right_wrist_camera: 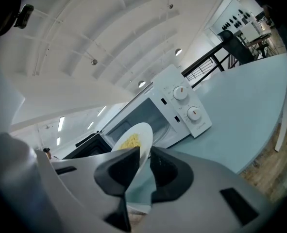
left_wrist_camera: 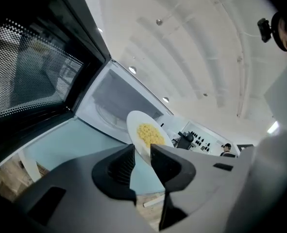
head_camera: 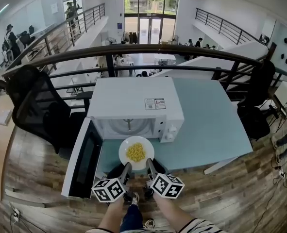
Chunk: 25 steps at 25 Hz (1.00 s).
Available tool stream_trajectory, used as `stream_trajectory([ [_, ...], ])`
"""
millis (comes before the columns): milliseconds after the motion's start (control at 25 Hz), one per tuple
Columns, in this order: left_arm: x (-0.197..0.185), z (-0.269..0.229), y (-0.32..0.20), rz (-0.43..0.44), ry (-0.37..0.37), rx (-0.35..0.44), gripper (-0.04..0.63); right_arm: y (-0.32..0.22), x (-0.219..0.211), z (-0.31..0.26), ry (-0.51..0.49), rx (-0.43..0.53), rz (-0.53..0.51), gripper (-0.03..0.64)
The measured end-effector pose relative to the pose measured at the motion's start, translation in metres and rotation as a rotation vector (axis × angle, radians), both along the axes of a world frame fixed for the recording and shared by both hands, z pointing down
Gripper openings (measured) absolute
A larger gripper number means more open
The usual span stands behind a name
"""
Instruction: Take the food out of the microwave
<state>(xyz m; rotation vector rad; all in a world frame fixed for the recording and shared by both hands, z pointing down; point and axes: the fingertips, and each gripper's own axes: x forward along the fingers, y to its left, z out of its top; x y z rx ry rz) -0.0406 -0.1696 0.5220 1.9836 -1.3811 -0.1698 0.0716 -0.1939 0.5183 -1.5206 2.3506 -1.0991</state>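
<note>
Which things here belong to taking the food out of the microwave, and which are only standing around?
For the job:
- plate of yellow food, held at its rim by the left gripper and right gripper
- microwave, door open

Standing around:
- table
- chair
- railing

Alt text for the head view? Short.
The left tongs and right tongs grip the near rim of a white plate of yellow food, held just outside an open white microwave. Its door stands open to the left; it sits on a pale teal table.
</note>
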Motion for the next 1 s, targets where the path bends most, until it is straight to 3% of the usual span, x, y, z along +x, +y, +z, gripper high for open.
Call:
stream_trajectory([
  [1000,0.018,-0.002,0.118,-0.015,-0.014,0.010,0.109,0.116,0.018,-0.001,-0.001,-0.005,-0.035,0.078],
])
